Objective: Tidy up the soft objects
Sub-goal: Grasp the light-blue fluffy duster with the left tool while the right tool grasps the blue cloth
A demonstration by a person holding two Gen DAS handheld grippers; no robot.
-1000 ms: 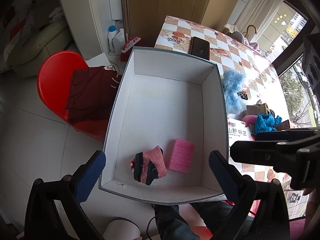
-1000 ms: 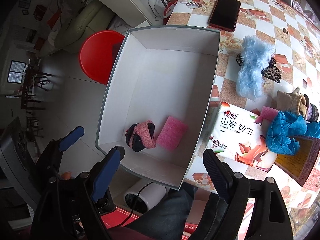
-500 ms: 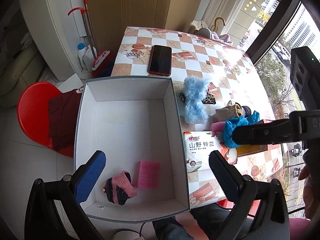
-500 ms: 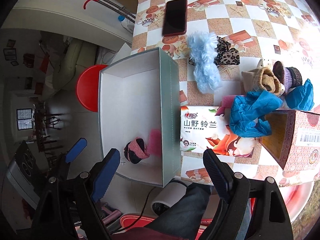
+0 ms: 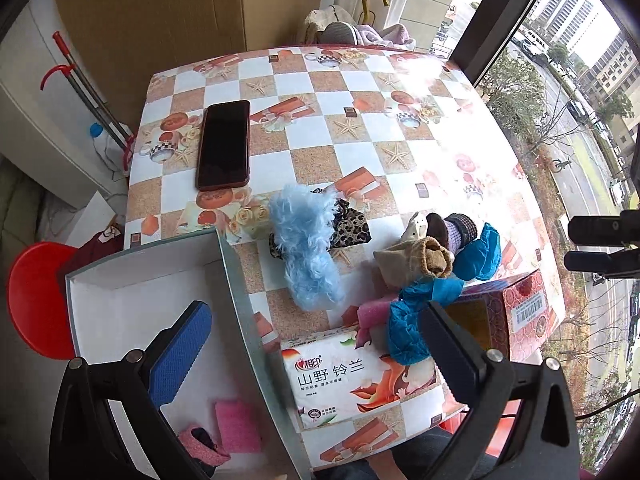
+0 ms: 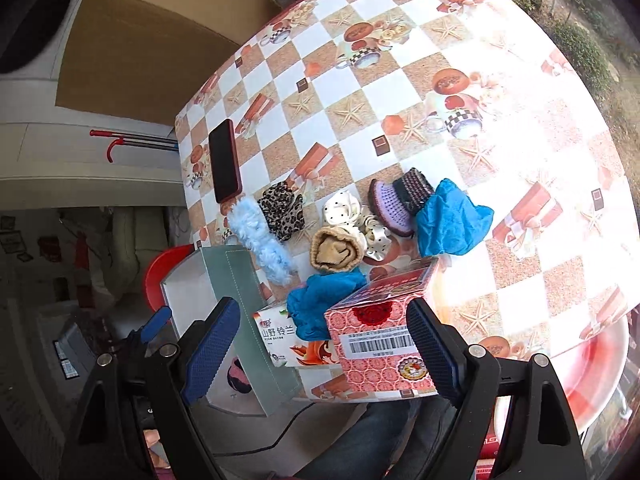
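Fingers of the left gripper (image 5: 316,356) are standing spread wide with nothing between the pads, hanging over the near edge of the tabletop (image 5: 360,120); one blue pad is sitting over the white box (image 5: 132,280), the other over the tissue pack (image 5: 352,376); fingers of the right gripper (image 6: 320,350) are likewise spread and pinching nothing, framing the red patterned carton (image 6: 380,340) without touching it. Soft things are lying in a loose cluster near the middle of the tabletop: a fluffy light-blue piece (image 5: 308,248) is lying beside the box wall, partly over a leopard-print scrunchie (image 5: 352,228); a rolled beige sock (image 5: 416,260) is sitting just beside a purple knitted piece (image 6: 394,204) and a crumpled blue cloth (image 6: 452,220); a second blue cloth (image 5: 408,320) is draping over the tissue pack, touching a pink foam piece (image 5: 372,312). Inside the box, at its near end, a pink sponge (image 5: 236,424) and a pink-and-dark sock (image 5: 200,444) are lying side by side. A dark phone (image 5: 224,144) is lying flat at the far left of the tabletop, well apart from the soft things.
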